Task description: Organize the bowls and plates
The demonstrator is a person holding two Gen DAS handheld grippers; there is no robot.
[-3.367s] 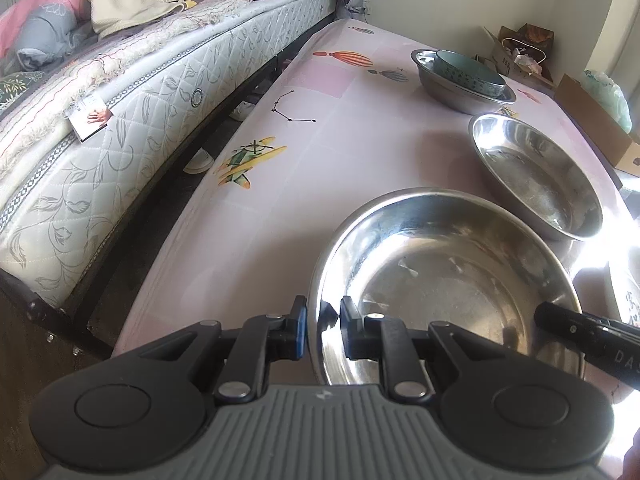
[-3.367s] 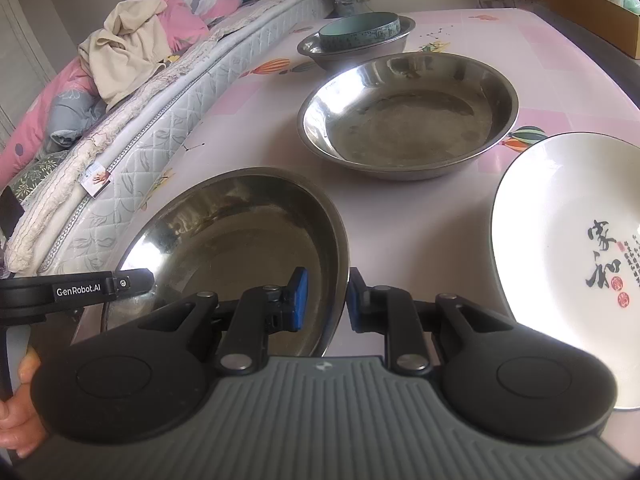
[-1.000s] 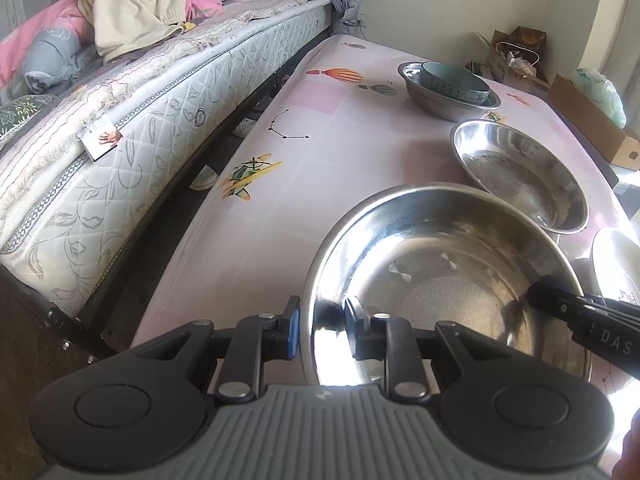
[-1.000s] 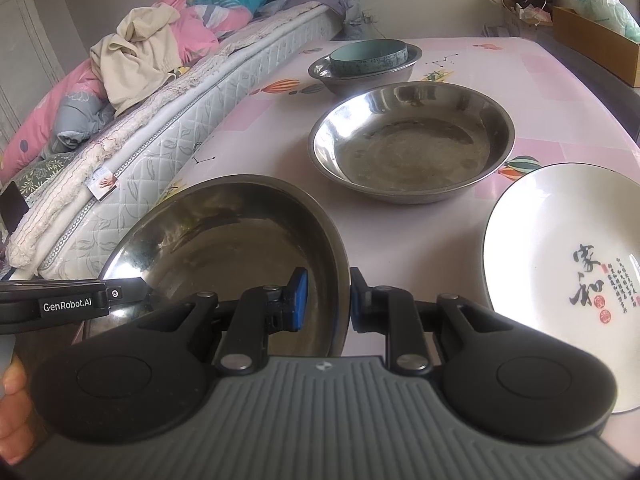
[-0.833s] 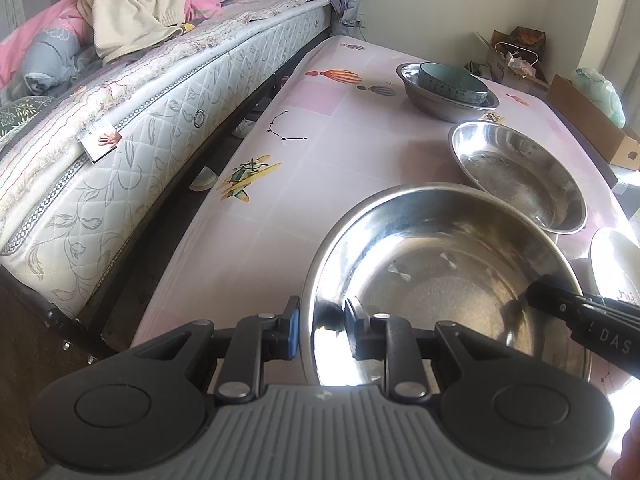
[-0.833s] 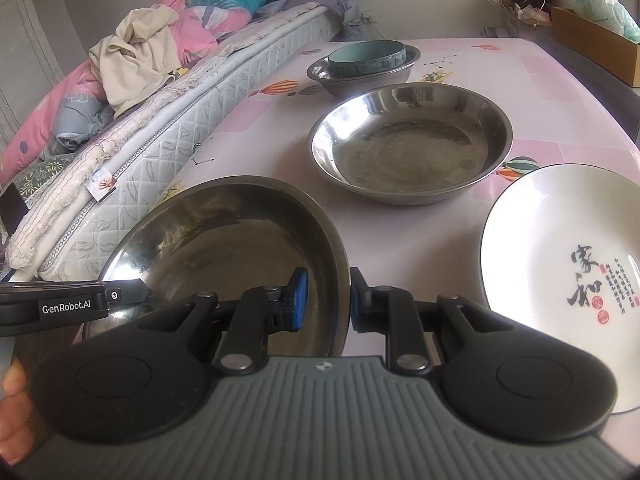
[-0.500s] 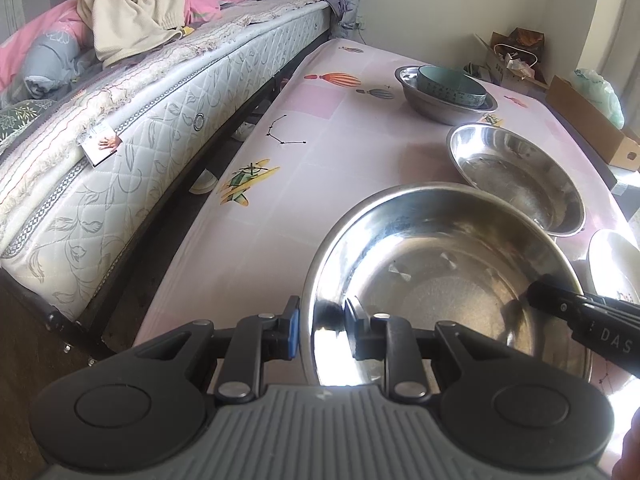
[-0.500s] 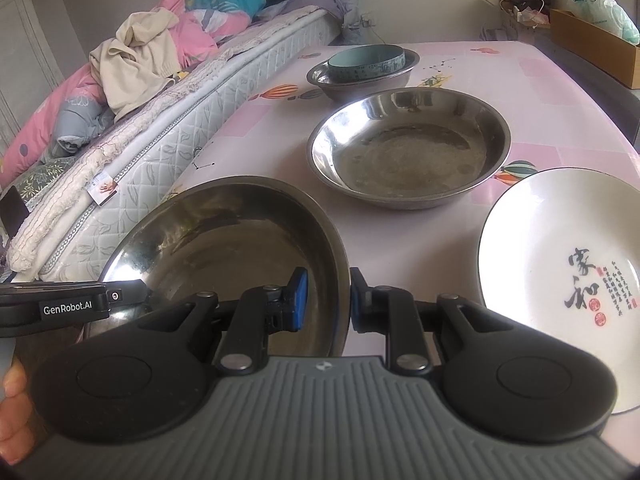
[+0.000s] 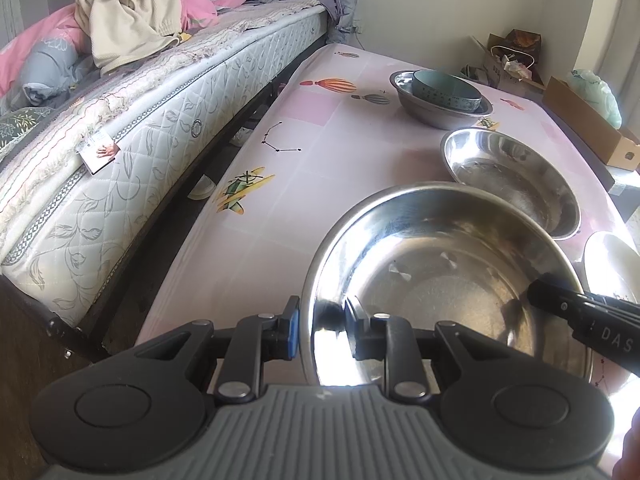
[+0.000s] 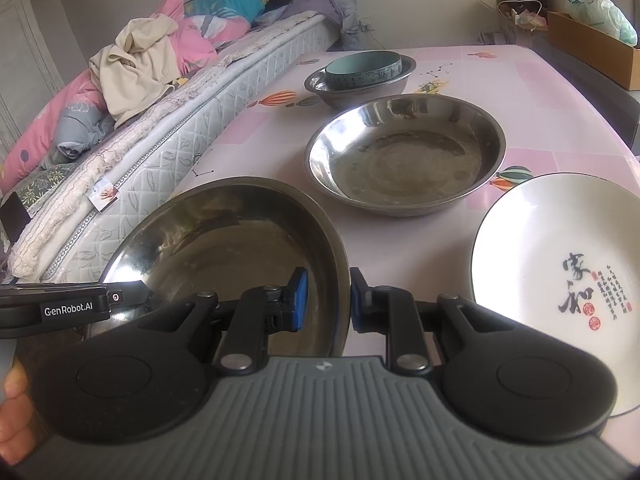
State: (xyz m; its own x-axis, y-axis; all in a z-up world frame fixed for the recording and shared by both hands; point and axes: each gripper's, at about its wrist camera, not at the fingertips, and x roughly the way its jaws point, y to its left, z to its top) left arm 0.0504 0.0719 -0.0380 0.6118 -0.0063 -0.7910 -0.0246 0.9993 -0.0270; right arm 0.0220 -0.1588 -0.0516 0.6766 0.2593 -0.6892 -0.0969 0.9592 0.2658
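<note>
The left gripper [image 9: 322, 328] is clamped on the left rim of the large steel bowl [image 9: 448, 280], one finger outside, one inside; the bowl fills the lower centre-right of the left wrist view. The right gripper [image 10: 327, 300] pinches the same bowl's right rim [image 10: 224, 248], which sits at lower centre-left in the right wrist view. Above it in that frame a second steel bowl [image 10: 404, 156] rests on the pink tabletop [image 10: 560, 100], with a teal bowl [image 10: 363, 66] nested in a smaller steel bowl [image 10: 360, 84] higher up. A white plate [image 10: 560, 280] with calligraphy lies at lower right. A bed [image 10: 152, 152] runs along the left.
</note>
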